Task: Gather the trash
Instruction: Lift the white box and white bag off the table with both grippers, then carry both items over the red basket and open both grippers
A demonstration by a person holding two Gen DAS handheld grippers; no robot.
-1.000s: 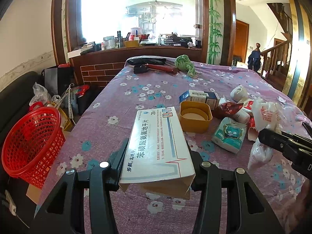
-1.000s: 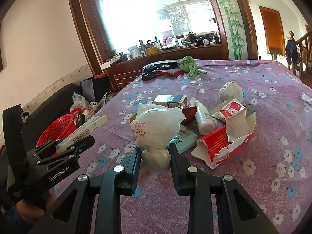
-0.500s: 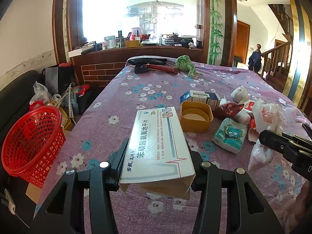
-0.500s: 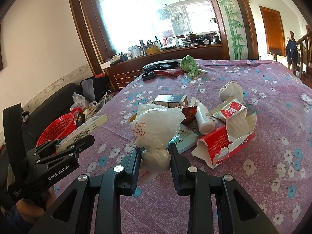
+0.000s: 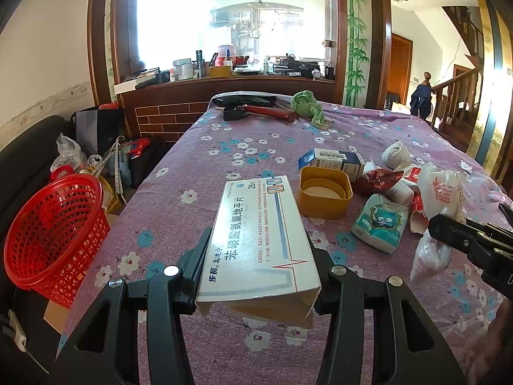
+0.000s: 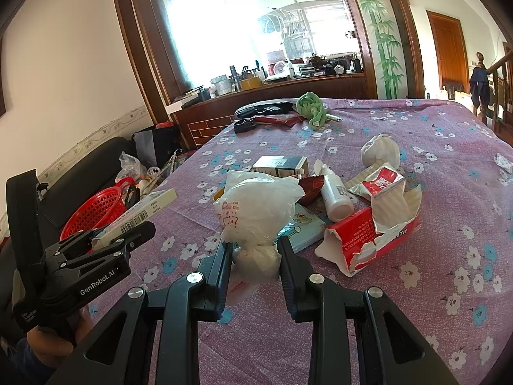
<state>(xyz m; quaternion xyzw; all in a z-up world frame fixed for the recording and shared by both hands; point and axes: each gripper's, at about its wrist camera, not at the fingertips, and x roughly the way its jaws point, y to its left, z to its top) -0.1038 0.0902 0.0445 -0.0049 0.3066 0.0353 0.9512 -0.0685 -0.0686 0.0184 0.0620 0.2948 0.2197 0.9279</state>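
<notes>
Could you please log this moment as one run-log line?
left hand-held gripper: shut on medicine box | right hand-held gripper: shut on plastic bag | red basket: beside table

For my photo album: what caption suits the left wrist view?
Left gripper clamps a white medicine box above the floral tablecloth, red basket waiting alongside.

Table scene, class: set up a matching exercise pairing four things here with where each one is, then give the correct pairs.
Things:
1. white medicine box
2. white plastic bag
3. red basket
4. green cloth

Places:
A. at the far end of the table
B. clamped in the right tool
C. beside the table, off its left edge
D. clamped in the left tool

Pairs: 1-D, 2-B, 3-C, 4-A
</notes>
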